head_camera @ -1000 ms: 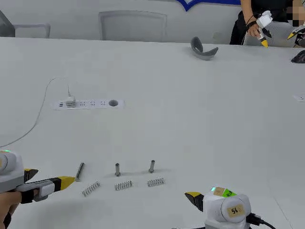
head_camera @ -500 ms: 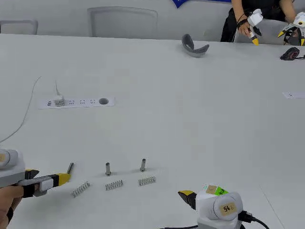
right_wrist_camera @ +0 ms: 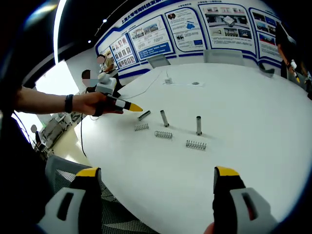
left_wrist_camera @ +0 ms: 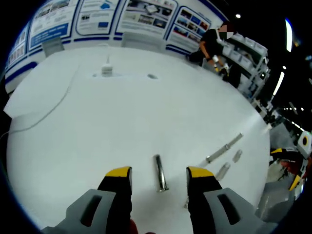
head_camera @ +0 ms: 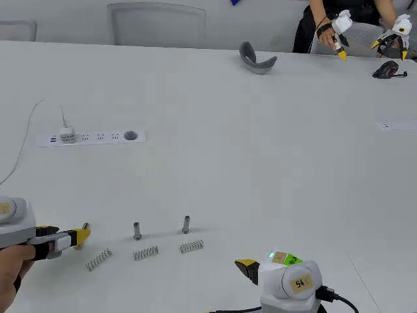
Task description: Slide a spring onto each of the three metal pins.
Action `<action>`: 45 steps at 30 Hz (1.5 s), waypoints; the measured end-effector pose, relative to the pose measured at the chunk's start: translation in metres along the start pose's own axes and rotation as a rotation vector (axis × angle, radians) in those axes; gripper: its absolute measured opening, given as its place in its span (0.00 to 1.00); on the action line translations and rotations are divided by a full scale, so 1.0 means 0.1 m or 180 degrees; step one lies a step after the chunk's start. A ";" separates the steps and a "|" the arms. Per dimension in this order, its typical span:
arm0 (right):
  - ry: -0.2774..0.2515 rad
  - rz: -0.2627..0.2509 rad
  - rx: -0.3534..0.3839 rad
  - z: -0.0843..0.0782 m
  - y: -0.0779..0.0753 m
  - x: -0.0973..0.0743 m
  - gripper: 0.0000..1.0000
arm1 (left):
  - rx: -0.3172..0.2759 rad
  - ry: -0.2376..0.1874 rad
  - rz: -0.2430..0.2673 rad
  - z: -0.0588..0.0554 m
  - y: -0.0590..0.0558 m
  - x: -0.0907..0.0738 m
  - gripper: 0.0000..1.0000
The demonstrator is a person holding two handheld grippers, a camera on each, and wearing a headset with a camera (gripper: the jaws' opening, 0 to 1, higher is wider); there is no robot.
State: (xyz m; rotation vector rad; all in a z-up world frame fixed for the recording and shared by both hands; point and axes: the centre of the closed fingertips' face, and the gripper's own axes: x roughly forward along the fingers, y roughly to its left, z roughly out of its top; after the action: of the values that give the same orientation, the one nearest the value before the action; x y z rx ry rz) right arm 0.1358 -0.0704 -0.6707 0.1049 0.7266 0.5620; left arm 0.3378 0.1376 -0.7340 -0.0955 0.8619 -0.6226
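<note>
Two metal pins (head_camera: 137, 231) (head_camera: 186, 225) stand upright near the table's front edge. A third pin (left_wrist_camera: 158, 179) lies flat between the open jaws of my left gripper (left_wrist_camera: 159, 171), untouched on either side. In the head view this gripper (head_camera: 79, 236) covers most of that pin. Three springs (head_camera: 98, 259) (head_camera: 146, 252) (head_camera: 191, 246) lie in a row just in front of the pins. My right gripper (head_camera: 249, 267) hovers open at the front right, well short of the nearest spring (right_wrist_camera: 196, 144), with nothing between its jaws (right_wrist_camera: 157, 171).
A white power strip (head_camera: 91, 137) with a plug and cable lies at the back left. A grey curved band (head_camera: 256, 59) sits at the far side. Across the table (head_camera: 260, 163), a person holds two grippers (head_camera: 339, 26). Chairs stand behind.
My left gripper has moved forward over the lying pin, so its jaws now straddle it. The head camera has shifted; my right gripper has barely moved.
</note>
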 end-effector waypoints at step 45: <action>0.0152 -0.0003 0.0152 -0.17 -0.15 0.07 0.96 | 0.0752 0.0188 0.0583 -0.01 -0.02 0.37 0.15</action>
State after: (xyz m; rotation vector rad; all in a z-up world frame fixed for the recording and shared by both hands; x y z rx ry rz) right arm 0.1355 -0.0811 -0.6920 0.1359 0.7867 0.5478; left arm 0.3540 0.1155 -0.7597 0.2144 0.8372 -0.5527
